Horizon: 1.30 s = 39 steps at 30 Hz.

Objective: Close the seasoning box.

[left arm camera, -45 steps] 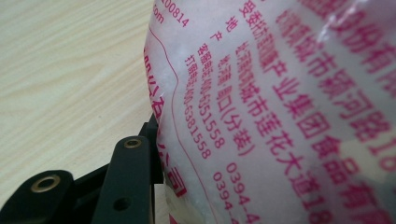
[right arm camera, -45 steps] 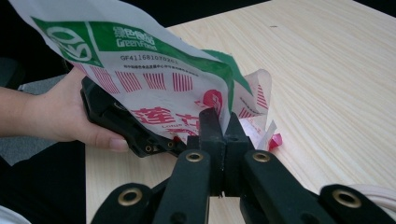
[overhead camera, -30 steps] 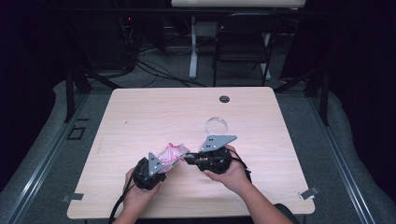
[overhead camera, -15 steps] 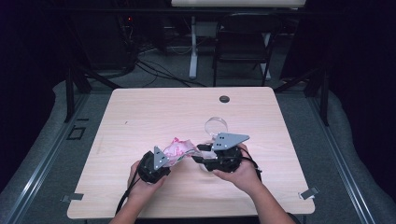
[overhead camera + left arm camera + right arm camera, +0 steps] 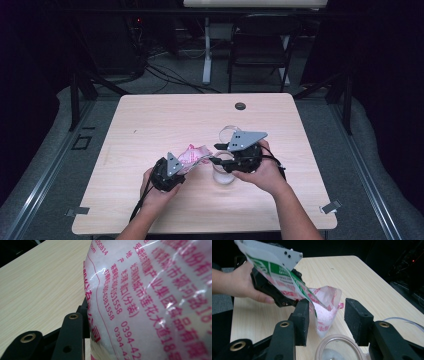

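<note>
Two grippers work a pink-printed plastic bag of white granules: left gripper clamps it, tilted over the clear round jar; right gripper has just opened (nothing gripped). Pouring remains.

Clear plastic bag with pink and green print, part-filled with white granules, held tilted off the table, open corner pointed down just above clear round jar. Jar stood upright on table, mouth open, directly below bag's lower tip.
</note>
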Each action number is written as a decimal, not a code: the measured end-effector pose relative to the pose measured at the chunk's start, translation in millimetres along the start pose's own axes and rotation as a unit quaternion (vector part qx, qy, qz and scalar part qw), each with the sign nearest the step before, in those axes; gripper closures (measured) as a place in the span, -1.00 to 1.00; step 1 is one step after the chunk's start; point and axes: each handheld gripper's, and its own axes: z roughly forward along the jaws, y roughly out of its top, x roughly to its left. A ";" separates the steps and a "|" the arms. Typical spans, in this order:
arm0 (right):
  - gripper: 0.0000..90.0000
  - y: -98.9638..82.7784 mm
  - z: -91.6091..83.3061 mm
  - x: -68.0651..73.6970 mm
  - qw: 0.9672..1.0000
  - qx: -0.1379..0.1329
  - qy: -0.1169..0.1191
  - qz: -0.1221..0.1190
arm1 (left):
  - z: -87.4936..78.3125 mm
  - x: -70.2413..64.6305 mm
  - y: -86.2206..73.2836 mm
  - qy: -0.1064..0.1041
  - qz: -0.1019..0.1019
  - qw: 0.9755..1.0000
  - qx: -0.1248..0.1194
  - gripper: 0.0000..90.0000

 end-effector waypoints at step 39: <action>0.85 10.6 46.1 18.2 0.994 0.018 0.095 -0.044 | -25.2 -3.0 -0.9 0.087 0.062 0.994 0.025 0.33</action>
